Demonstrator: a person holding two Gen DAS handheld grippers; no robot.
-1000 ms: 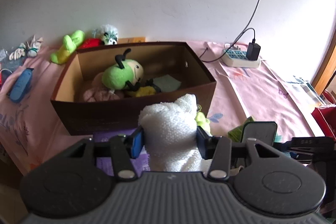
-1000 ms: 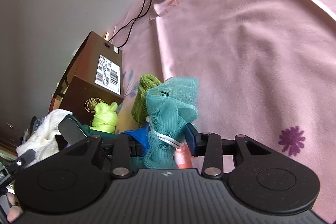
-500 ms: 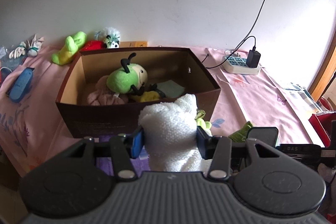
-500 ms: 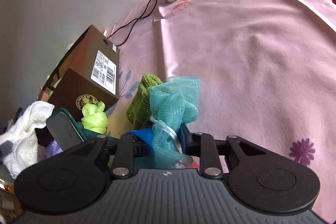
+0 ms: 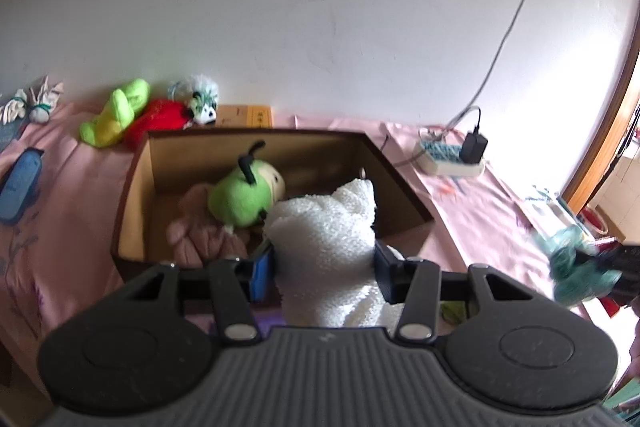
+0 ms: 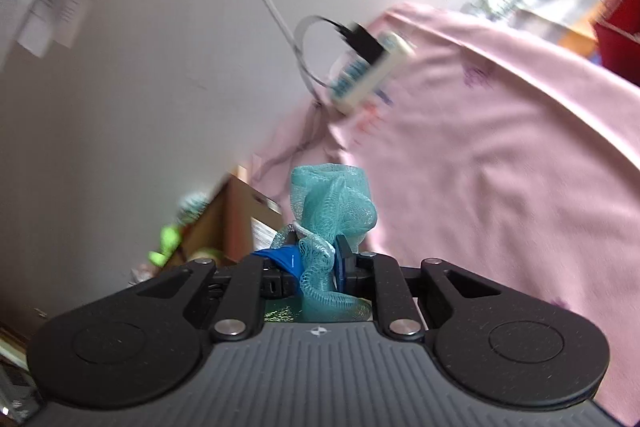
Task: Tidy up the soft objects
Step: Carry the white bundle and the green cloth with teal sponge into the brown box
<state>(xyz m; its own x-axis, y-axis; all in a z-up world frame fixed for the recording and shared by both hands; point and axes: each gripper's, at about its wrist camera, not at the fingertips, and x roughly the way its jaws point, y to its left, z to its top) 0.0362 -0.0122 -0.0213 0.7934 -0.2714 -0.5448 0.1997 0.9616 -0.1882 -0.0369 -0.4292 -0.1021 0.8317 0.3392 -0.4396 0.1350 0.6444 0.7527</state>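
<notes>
Left gripper pinches the towel, centre frame; carry it over the box rim (right gripper clamps the pouf) before opening.

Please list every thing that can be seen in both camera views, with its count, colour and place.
towel: 1, white, held over box front
mesh sponge: 1, teal, held above cloth
box: 1, brown, open, on cloth
plush toy: 1, green, inside box
soft bundle: 1, dusty pink, inside box
plush toys: 3, green, red, white, behind box
power strip: 1, white, right of box
tablecloth: 1, pink
left gripper: shut on towel
right gripper: shut on mesh sponge
</notes>
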